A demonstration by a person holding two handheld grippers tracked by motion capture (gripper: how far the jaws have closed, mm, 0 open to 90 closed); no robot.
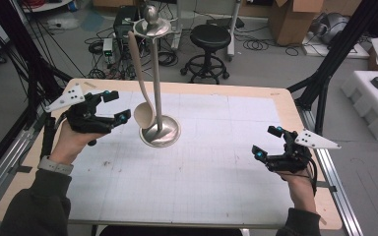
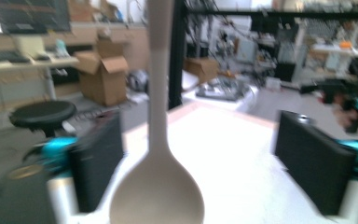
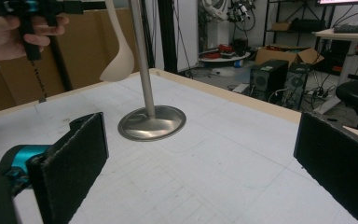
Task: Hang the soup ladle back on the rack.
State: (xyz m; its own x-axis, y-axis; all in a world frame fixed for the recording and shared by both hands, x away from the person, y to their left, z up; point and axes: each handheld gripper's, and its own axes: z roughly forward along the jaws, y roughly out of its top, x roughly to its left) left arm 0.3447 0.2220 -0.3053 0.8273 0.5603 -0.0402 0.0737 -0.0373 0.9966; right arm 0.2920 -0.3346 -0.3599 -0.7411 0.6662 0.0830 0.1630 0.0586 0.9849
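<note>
Both grippers wide apart, left gripper [image 1: 113,106] near blurred ladle [image 2: 157,186], handle top cropped.

A lab or workshop is indicated. Cardboard boxes [image 1: 295,19], a black stool [image 1: 209,45], computer towers [image 3: 272,79] and loose floor cables [image 1: 266,45] are seen around a gridded table [image 1: 216,167]. Black frame struts [image 1: 334,54] are noted.

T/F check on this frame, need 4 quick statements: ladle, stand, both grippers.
1. The ladle hangs from the top of the metal stand. True.
2. The left gripper is shut on the ladle's bowl. False: its jaws stand open, the bowl between them in the left gripper view.
3. The right gripper is open and holds nothing. True.
4. The stand lies tipped over on the table. False: it stands upright on its round base.
</note>
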